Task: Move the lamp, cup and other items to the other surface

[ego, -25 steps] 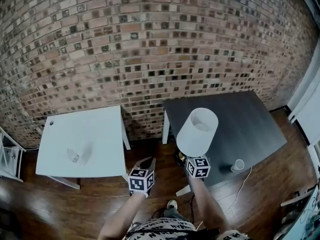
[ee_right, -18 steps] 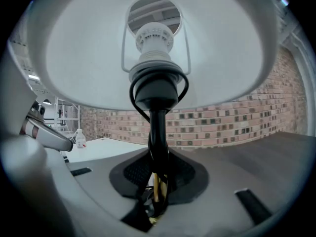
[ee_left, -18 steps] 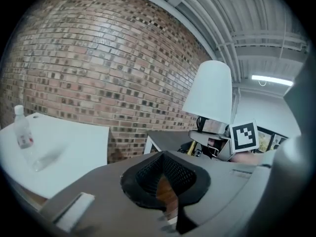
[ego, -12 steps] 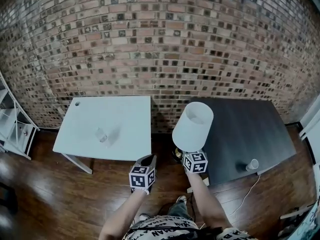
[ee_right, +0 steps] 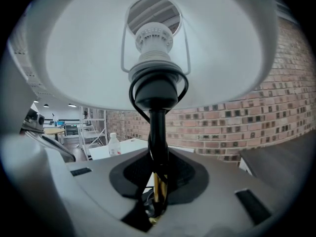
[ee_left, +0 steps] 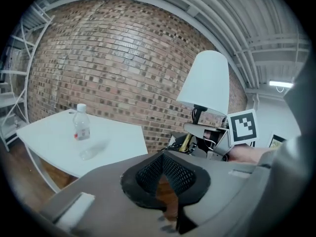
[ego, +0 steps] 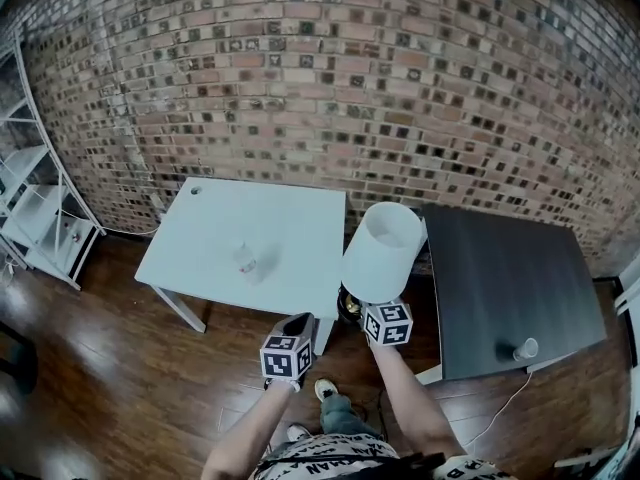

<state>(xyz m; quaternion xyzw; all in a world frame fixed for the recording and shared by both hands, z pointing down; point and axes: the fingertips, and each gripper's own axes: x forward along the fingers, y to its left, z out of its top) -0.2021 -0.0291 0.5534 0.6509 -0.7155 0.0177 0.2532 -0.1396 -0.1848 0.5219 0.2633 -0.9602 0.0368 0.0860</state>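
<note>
The lamp (ego: 383, 248) has a white shade and a dark stem with a brass foot. My right gripper (ego: 362, 313) is shut on the stem (ee_right: 157, 147) below the bulb socket and holds the lamp upright in the air. It hangs over the gap between the white table (ego: 200, 253) and the dark table (ego: 510, 278), by the white table's near right corner. My left gripper (ego: 297, 325) is to the lamp's left, shut and holding nothing (ee_left: 165, 181). A small white cup (ego: 524, 349) stands near the dark table's front right corner.
A clear plastic bottle (ego: 246, 259) with a white cap stands on the white table (ee_left: 59, 142). A white metal shelf (ego: 40, 218) stands at the far left against the brick wall. A white cord (ego: 500, 408) trails over the wooden floor before the dark table.
Both grippers have moved left along the tables. The lamp has gone from over the dark table's front left part to the gap beside the white table. The cup stayed put.
</note>
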